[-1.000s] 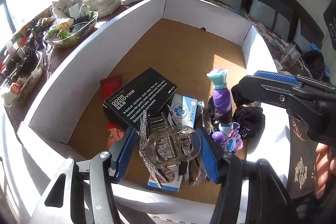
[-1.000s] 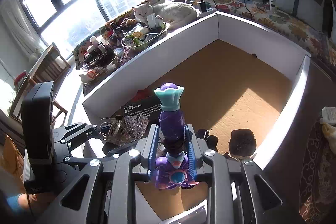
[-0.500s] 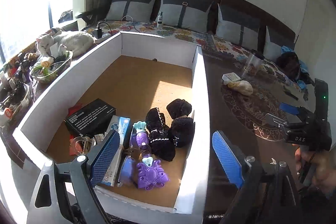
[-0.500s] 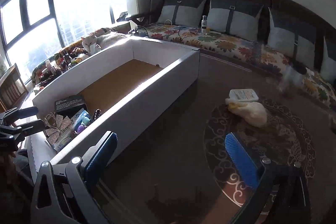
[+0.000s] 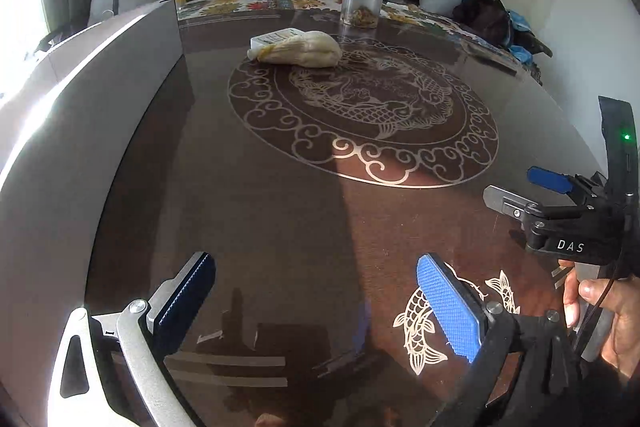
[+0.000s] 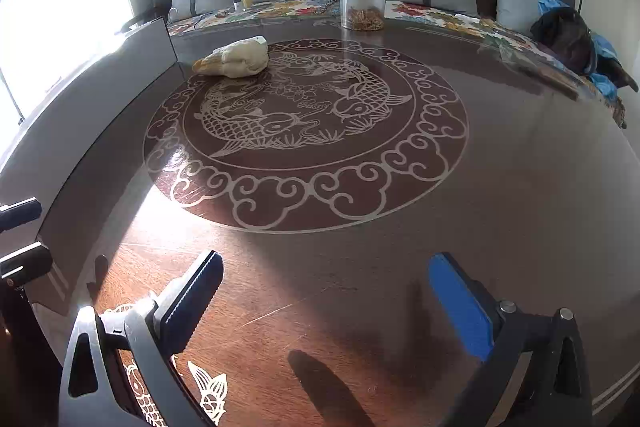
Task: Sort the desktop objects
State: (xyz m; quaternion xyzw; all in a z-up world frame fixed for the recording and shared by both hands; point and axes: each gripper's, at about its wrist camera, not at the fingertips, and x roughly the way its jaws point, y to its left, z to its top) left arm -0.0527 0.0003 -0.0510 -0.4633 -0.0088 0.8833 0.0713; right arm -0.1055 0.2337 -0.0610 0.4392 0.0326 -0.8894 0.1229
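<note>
Tool status: left tool (image 5: 316, 301) and right tool (image 6: 326, 297) both spread wide, carrying nothing. Remaining on the dark brown carp-patterned bench (image 6: 360, 219), beside the tall grey-white cardboard box (image 5: 80, 115): cream cloth bundle (image 6: 234, 61), clear lidded jar (image 6: 362, 1). Sorting judged unfinished.

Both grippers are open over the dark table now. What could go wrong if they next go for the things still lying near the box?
1. The beige pouch lies against a flat white packet; grabbing one may drag the other.
2. The clear jar stands near the table's far edge and might tip.
3. The left gripper and right gripper are close together and could collide.
</note>
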